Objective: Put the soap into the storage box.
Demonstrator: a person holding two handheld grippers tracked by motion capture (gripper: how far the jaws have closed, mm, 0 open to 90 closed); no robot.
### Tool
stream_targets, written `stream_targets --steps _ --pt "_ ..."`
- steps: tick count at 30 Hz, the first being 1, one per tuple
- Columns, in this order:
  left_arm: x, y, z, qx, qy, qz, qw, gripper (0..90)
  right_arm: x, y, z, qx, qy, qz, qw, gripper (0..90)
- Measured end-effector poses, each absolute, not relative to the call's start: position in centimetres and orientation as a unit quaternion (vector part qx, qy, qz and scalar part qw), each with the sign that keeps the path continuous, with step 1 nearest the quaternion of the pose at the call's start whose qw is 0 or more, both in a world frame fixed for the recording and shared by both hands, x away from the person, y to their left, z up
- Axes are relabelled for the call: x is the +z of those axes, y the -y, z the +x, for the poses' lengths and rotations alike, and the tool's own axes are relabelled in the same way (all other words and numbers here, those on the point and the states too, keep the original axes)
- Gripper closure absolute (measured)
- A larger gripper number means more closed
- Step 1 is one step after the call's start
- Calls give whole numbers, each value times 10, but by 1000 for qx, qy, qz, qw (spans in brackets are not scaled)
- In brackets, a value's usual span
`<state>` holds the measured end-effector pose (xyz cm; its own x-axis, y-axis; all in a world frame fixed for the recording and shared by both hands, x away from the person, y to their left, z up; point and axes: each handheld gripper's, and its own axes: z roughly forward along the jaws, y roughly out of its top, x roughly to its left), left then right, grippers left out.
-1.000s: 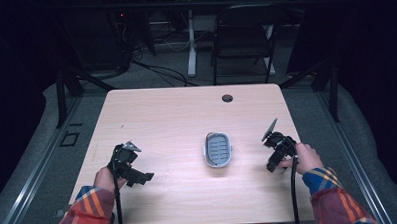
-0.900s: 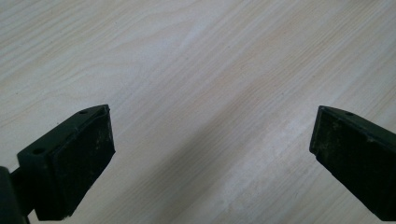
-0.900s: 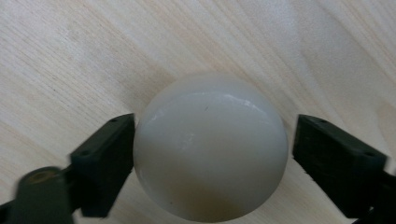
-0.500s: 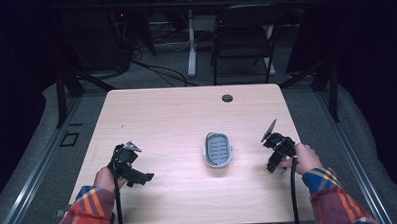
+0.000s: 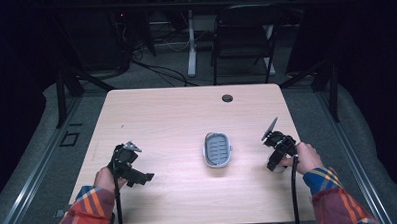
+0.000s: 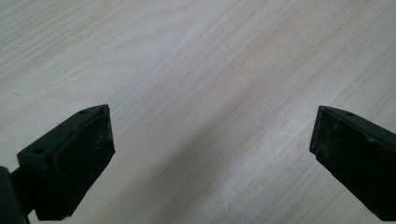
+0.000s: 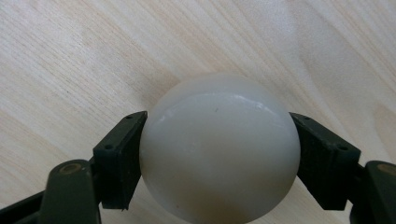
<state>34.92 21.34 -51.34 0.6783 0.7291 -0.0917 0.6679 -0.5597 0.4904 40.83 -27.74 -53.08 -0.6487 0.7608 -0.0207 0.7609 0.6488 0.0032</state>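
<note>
Up close, the right gripper (image 7: 219,154) view reveals a smooth white ball (image 7: 219,149) clamped between its fingers (image 7: 122,156), just closed, while the left gripper (image 6: 210,158) fingers stay apart over the bare counter (image 6: 196,70).

The counter (image 5: 176,118) is pale wood-grain laminate, smooth with a soft sheen. The white ball (image 7: 219,147) looks like glossy, smooth plastic. The fingers (image 6: 81,161) are matt black plastic, their pads dusty and scuffed.

A smooth, glossy white ball (image 7: 219,149), round and unmarked apart from a tiny speck, sits low over the pale wooden table (image 5: 176,118), near its right edge and toward the near right corner. Black pads (image 7: 122,158) press against its two opposite sides.
</note>
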Motion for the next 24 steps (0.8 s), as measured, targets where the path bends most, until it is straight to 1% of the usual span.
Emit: stream_targets --steps 5,6,7,9,10,15,17,18,20,21,24 --pt "-514 -213 349 62 -398 880 251 0 -529 275 407 5 -909 418 11 246" --pt "-514 -213 349 61 -397 881 251 0 -530 275 406 22 -905 423 18 246" --pt "-514 -213 349 61 -397 881 251 0 -528 274 406 15 -906 422 12 246" --pt "-514 -213 350 61 -397 881 250 0 -527 273 406 16 -909 416 18 246" --pt "-514 -213 349 61 -397 881 250 0 -524 272 406 7 -910 415 13 246" --pt "-514 -213 350 60 -396 882 248 0 -524 264 405 24 -908 417 20 246" --pt "-514 -214 350 60 -396 882 249 0 -520 262 408 0 -917 398 14 246" --pt "-514 -214 350 60 -396 882 249 0 -523 261 406 26 -910 414 18 247" --pt "-514 -214 350 60 -395 882 249 0 -517 259 409 -3 -920 391 12 246" --pt "-514 -214 350 60 -395 882 249 0 -520 257 406 18 -914 405 17 246" --pt "-514 -214 350 60 -395 882 249 0 -519 255 407 10 -919 394 14 246"
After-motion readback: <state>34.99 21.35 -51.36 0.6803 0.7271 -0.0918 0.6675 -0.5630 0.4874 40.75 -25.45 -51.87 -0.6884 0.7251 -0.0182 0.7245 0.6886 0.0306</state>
